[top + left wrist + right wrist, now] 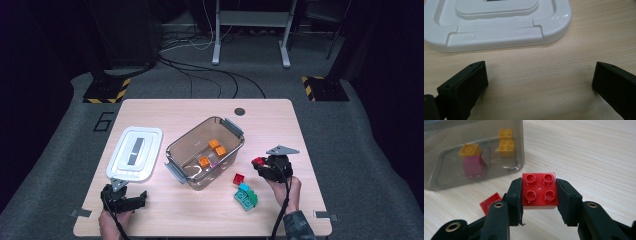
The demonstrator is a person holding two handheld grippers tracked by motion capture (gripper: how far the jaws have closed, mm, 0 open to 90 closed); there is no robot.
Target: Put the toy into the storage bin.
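Right gripper (539, 195) fingers clamped on red brick (539, 190), lifted off counter near right edge; left gripper (539, 82) fingers wide, idle by front-left corner; next: carry over clear bin (192, 145), release.

A red brick (539, 190) sits in the black right gripper (539, 195), near orange bricks (506, 141) and a white lid (496, 22).

Red brick (539, 191) between fingers (514, 198), beside clear bin (454, 135)
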